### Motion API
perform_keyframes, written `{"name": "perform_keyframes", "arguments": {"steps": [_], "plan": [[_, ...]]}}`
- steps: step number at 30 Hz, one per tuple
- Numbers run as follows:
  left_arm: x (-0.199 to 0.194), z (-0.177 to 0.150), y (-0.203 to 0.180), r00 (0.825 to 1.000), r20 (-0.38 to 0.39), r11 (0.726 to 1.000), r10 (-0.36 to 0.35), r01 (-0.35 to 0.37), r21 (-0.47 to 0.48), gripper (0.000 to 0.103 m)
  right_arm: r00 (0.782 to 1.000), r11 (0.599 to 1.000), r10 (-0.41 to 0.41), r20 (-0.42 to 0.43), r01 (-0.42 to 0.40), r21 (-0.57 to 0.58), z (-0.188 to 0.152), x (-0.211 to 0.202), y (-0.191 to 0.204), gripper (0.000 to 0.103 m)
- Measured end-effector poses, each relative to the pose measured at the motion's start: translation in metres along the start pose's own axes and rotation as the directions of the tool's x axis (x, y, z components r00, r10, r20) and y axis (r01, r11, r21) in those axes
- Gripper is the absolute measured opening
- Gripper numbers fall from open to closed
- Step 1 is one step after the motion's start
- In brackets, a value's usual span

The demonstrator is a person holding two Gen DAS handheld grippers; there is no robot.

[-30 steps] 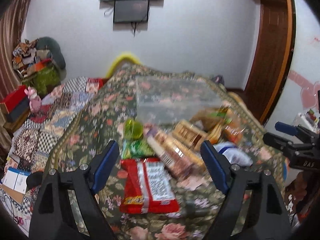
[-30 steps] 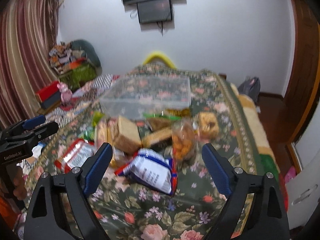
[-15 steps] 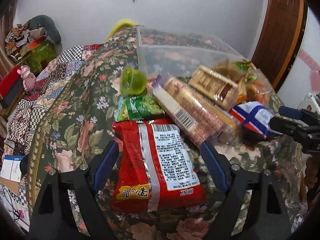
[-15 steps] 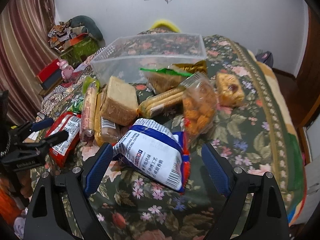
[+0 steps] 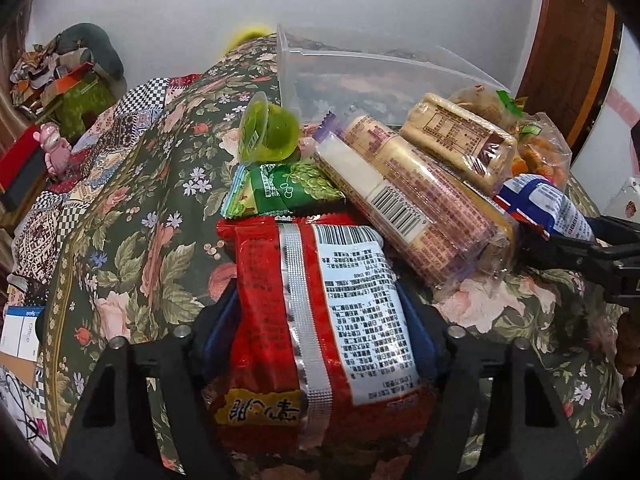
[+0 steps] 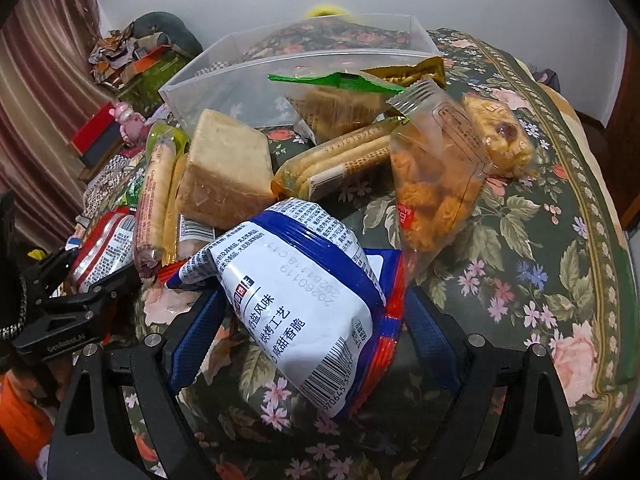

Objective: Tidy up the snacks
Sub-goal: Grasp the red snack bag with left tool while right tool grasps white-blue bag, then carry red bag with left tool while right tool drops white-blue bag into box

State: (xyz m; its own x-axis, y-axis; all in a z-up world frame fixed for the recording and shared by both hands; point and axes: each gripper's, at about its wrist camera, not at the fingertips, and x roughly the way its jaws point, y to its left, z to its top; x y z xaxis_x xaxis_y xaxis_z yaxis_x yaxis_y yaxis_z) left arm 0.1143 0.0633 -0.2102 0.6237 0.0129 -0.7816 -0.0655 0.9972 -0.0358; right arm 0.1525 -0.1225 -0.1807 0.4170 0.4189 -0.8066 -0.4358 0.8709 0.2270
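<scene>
A pile of snacks lies on a floral cloth in front of a clear plastic bin. My left gripper has its jaws around a red snack bag, pressing its sides. My right gripper has its jaws around a blue-and-white snack bag, touching its sides. Behind lie a green jelly cup, a green packet, long biscuit packs, a tan wafer block and a clear bag of orange snacks.
The floral cloth falls away at its right edge. To the left are patchwork covers, a pink toy and a red box. A white wall stands behind the bin.
Both grippers moved forward and down onto the pile. The left jaws closed in on the red bag and the right jaws closed in on the blue-and-white bag.
</scene>
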Motion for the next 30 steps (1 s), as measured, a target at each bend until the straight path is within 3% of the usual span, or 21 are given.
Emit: {"name": "perform_keyframes", "arguments": {"steps": [11,19,30], "plan": [[-0.023,-0.002,-0.001,0.999,0.028,1.000,0.024,-0.025,0.013,0.069,1.000,0.999,0.003,0.025,-0.002,-0.044,-0.004,-0.011,0.000,0.055],[-0.060,0.005,0.000,0.994,0.108,0.999,0.029,-0.031,0.014,0.069,0.997,0.998,-0.004,0.076,0.009,-0.061,-0.004,-0.029,0.001,0.045],[-0.085,0.022,-0.010,0.985,0.174,1.000,0.011,-0.014,0.015,0.069,0.987,0.995,-0.042,0.152,0.055,-0.080,-0.006,-0.051,0.000,0.045]]}}
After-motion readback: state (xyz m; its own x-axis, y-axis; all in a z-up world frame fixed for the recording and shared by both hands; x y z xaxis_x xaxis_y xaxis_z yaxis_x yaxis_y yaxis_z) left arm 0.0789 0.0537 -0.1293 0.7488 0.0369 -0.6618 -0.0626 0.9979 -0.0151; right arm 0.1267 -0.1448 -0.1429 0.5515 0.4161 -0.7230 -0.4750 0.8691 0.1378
